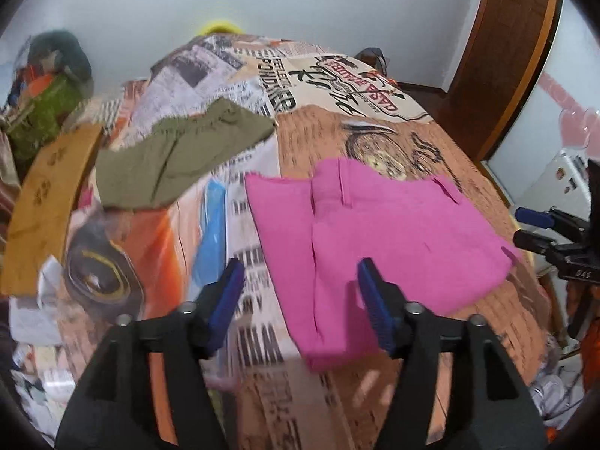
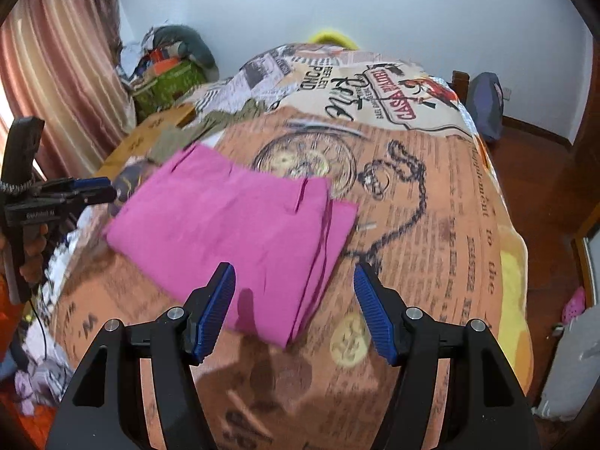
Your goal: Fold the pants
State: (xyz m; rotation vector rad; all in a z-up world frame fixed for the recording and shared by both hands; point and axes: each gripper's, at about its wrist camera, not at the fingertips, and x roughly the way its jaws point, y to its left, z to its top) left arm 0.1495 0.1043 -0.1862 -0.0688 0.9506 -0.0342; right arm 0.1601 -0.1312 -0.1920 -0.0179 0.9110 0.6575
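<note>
Your left tool (image 1: 300,292) hangs released, blue pads spread, nothing between them, above the near left edge of the pink pants (image 1: 375,232). Your right tool (image 2: 294,300) is likewise released and empty, over their near right corner. The pants lie folded into a flat stack on the printed bedspread (image 2: 431,225). An olive garment (image 1: 180,157) lies farther back on the bed, well apart.
</note>
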